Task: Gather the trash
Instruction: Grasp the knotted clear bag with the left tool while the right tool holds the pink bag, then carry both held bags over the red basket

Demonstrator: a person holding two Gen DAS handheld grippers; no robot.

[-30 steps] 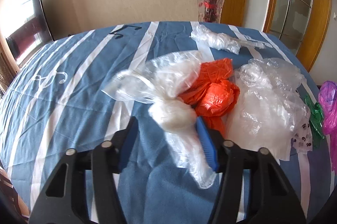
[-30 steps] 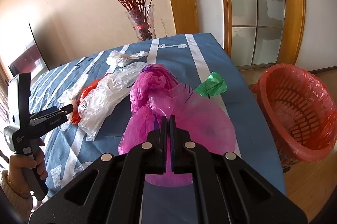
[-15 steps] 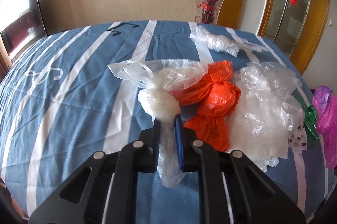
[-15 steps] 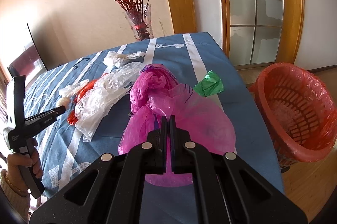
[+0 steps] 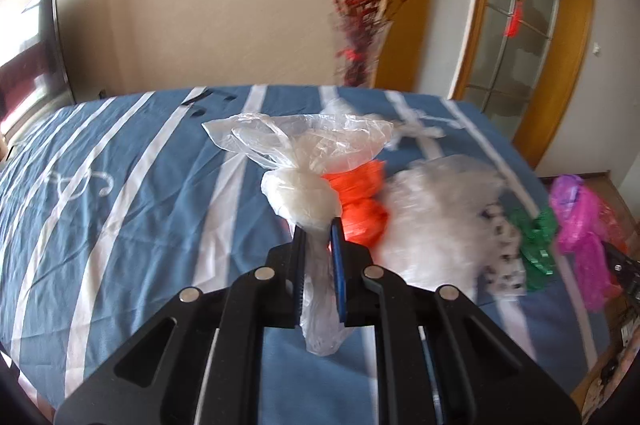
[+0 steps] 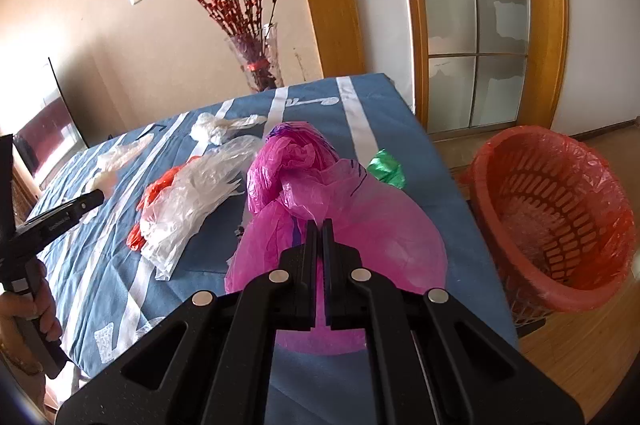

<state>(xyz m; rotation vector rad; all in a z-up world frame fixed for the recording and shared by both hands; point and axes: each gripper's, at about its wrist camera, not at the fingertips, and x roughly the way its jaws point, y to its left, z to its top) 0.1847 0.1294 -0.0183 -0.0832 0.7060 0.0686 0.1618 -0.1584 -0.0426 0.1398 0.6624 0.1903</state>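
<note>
My left tongs are clamped on the twisted neck of the clear knotted bag, held just above the bench, its long axis running up and away from me. My right tongs are pinched on the magenta bag. The red basket stands on the floor to the right, past the bench edge, so the right side is nearer.

Four clear bags, one orange, one pink, one green, one basket.
</note>
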